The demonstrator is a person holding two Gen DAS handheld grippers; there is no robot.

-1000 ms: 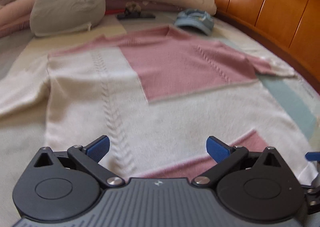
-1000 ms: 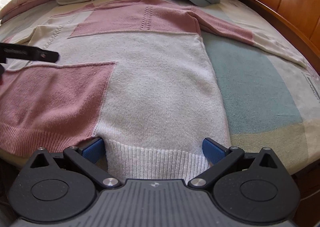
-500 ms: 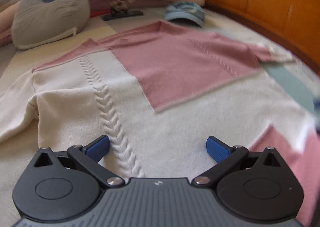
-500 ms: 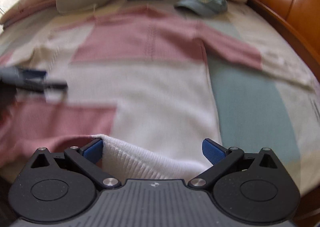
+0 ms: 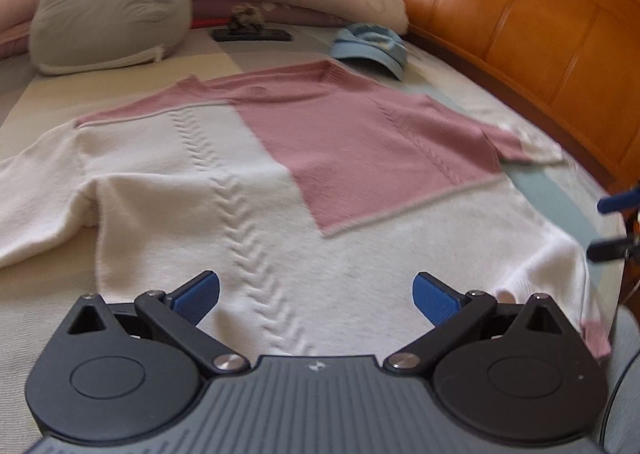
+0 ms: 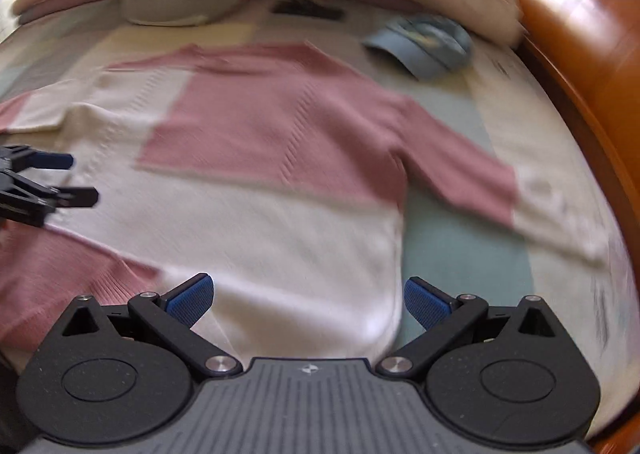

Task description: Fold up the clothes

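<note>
Left wrist view shows the left gripper (image 5: pixel 316 294) with its blue-tipped jaws spread wide and nothing between them, hovering over the lower body of a pink and cream sweater (image 5: pixel 280 174). The sweater lies front-up on the bed (image 5: pixel 24 318), collar toward 12 o'clock, a cream sleeve trailing to 9 o'clock. A cable-knit line runs down its cream panel toward the gripper. At 3 o'clock the blue tips of the right gripper (image 5: pixel 612 222) enter the edge of this view, also parted. A blue cap (image 5: pixel 370 50) rests at 1 o'clock beyond the collar, near the wooden headboard (image 5: pixel 540 34), and a grey cushion (image 5: pixel 112 6) sits at 11 o'clock.

Right wrist view, blurred, shows the right gripper released and empty above the sweater's cream hem area. The other sleeve, pink then cream, stretches toward 3 o'clock. The left gripper appears at 9 o'clock.
</note>
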